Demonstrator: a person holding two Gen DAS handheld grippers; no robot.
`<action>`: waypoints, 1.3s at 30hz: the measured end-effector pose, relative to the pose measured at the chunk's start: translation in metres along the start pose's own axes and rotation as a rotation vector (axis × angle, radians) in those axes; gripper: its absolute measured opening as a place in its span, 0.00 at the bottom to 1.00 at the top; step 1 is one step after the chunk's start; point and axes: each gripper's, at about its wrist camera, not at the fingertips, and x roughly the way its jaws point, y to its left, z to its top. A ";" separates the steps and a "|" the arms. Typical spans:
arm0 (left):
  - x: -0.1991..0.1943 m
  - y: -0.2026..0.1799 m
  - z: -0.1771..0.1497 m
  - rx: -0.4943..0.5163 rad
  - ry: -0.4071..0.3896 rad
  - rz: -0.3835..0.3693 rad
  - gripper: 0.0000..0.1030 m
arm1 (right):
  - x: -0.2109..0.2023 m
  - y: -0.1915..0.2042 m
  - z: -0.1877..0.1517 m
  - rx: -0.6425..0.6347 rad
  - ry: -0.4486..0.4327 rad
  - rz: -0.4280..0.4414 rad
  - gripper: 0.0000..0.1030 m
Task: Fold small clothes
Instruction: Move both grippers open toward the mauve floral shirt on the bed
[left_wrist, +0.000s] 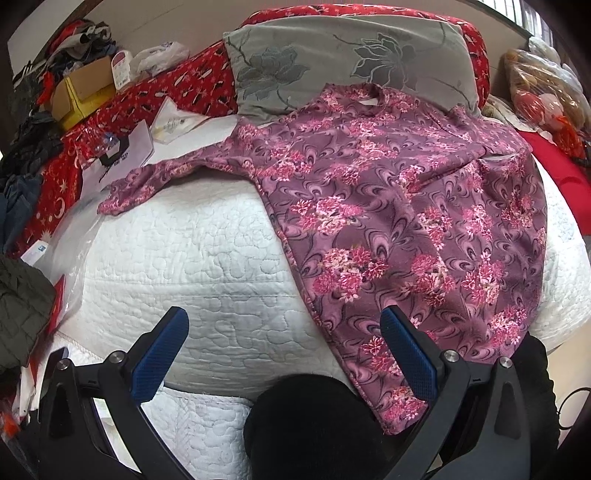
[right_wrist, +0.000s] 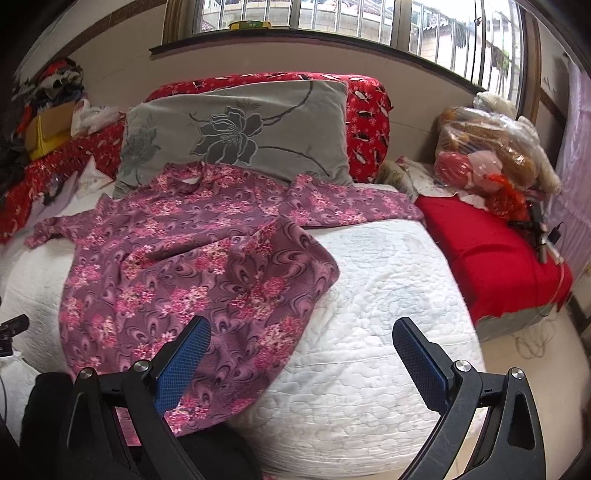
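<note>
Two grippers hang wide open over the bed, neither holding anything: the left gripper (left_wrist: 284, 354) above the white quilt (left_wrist: 192, 258), the right gripper (right_wrist: 301, 360) at the hem of the shirt (right_wrist: 177, 266). That purple flowered shirt lies spread on the quilt, collar against the grey pillow (right_wrist: 240, 125). Papers (left_wrist: 129, 147) beside it carry print too blurred to read.
</note>
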 end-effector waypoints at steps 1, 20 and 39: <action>-0.001 -0.001 0.000 0.003 -0.005 0.001 1.00 | 0.001 -0.001 0.000 0.003 0.004 0.008 0.97; -0.002 -0.006 0.001 -0.019 -0.009 -0.047 1.00 | 0.004 -0.006 -0.002 0.015 0.064 -0.032 0.97; 0.016 0.000 0.000 -0.056 0.061 -0.074 1.00 | 0.009 -0.008 -0.003 0.019 0.073 0.013 0.95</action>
